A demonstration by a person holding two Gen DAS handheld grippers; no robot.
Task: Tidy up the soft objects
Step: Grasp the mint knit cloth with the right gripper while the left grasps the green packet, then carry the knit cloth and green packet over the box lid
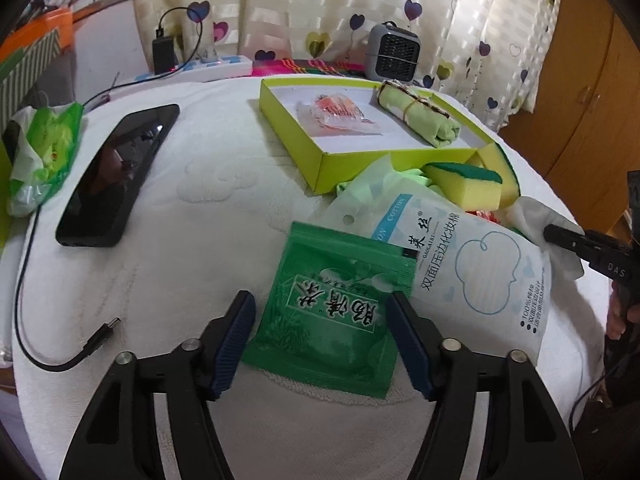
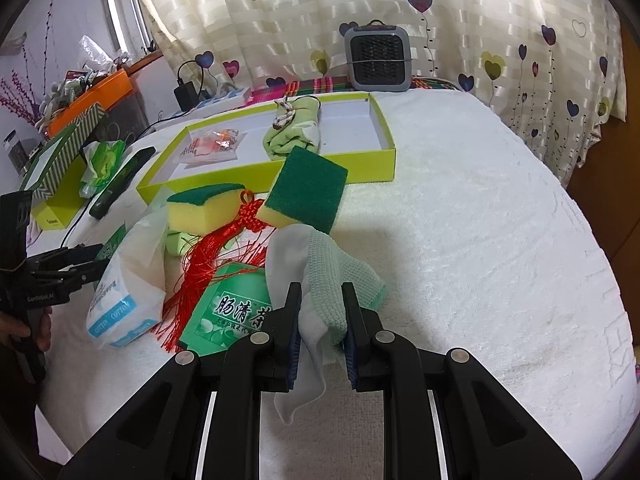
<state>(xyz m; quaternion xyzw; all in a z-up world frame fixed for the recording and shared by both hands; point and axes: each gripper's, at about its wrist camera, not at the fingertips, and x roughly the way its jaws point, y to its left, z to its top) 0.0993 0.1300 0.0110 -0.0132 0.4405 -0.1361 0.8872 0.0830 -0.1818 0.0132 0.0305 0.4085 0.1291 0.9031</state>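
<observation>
On the white towel-covered table (image 2: 480,200), the lime-green tray (image 2: 384,128) sits at the back as the collecting spot, already holding a rolled green cloth (image 2: 296,136) and a clear packet (image 2: 212,146). Your right gripper (image 2: 320,320) is pinched onto the white and mint cloths (image 2: 336,276), seemingly ready to carry them there. Your left gripper (image 1: 322,338) spreads wide around the green tea sachet (image 1: 336,304), gripping nothing.

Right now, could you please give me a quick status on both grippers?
Left gripper open, straddling green tea sachet. Right gripper shut on folded cloths. Yellow-green tray ahead; sponges and red tassel between.
</observation>
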